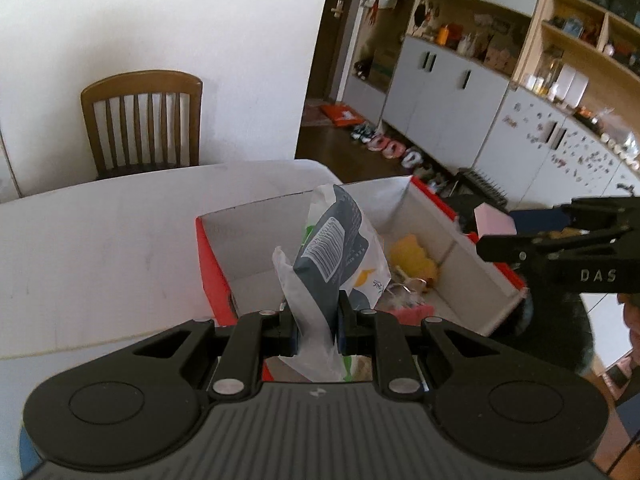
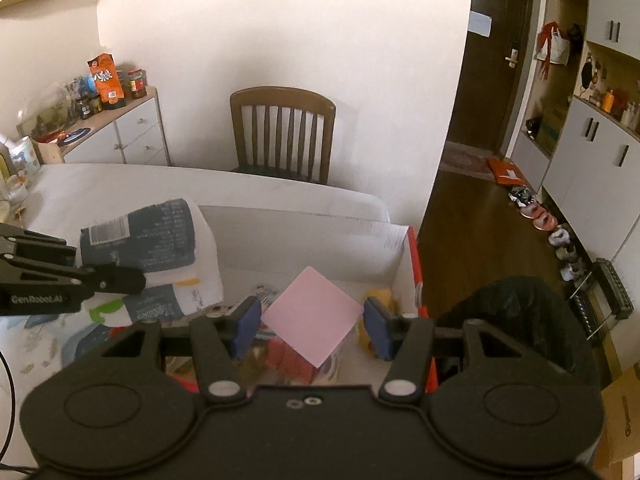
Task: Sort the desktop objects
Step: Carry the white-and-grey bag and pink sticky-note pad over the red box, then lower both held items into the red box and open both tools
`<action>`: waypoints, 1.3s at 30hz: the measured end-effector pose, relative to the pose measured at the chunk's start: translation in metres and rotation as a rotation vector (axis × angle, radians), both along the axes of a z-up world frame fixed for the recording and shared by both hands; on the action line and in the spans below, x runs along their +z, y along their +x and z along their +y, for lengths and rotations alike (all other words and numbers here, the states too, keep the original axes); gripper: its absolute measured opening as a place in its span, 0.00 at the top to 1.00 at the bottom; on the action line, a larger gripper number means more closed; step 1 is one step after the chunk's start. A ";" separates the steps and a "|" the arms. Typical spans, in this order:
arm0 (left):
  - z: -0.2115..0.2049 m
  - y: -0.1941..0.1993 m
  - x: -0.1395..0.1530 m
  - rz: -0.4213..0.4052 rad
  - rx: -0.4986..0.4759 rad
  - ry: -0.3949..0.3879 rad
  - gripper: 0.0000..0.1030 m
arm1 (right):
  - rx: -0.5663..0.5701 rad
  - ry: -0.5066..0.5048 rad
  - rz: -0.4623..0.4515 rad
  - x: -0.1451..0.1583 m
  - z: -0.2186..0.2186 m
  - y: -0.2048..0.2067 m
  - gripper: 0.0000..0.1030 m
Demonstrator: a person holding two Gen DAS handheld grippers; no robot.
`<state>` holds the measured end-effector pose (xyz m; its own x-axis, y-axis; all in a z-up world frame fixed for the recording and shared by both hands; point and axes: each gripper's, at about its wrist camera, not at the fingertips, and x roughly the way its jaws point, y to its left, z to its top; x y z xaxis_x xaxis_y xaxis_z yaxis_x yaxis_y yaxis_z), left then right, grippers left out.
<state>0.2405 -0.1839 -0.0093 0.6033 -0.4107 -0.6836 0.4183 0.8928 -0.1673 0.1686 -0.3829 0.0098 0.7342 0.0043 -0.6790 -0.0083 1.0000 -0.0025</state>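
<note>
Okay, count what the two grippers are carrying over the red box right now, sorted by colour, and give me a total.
White and dark-blue plastic tissue packet, in the left gripper: 1
Pink square pad of paper, in the right gripper: 1
Total carried: 2
Both hang above the red cardboard box with white inside walls.

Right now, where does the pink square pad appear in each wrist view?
Left wrist view: pink pad at the right edge, beside the right hand-held gripper.
Right wrist view: pink pad at lower centre, between the blue fingers.
Shared landmark: the red-and-white box.
</note>
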 end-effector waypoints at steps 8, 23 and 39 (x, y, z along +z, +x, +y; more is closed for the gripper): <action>-0.028 0.036 -0.020 0.042 -0.001 0.097 0.85 | -0.006 -0.003 0.050 -0.022 -0.017 0.047 0.46; -0.053 0.062 -0.056 0.134 -0.025 0.197 0.85 | 0.003 -0.002 0.157 -0.074 -0.023 0.093 0.46; -0.057 0.068 -0.063 0.197 -0.037 0.186 0.83 | 0.023 0.044 0.227 -0.097 -0.025 0.093 0.43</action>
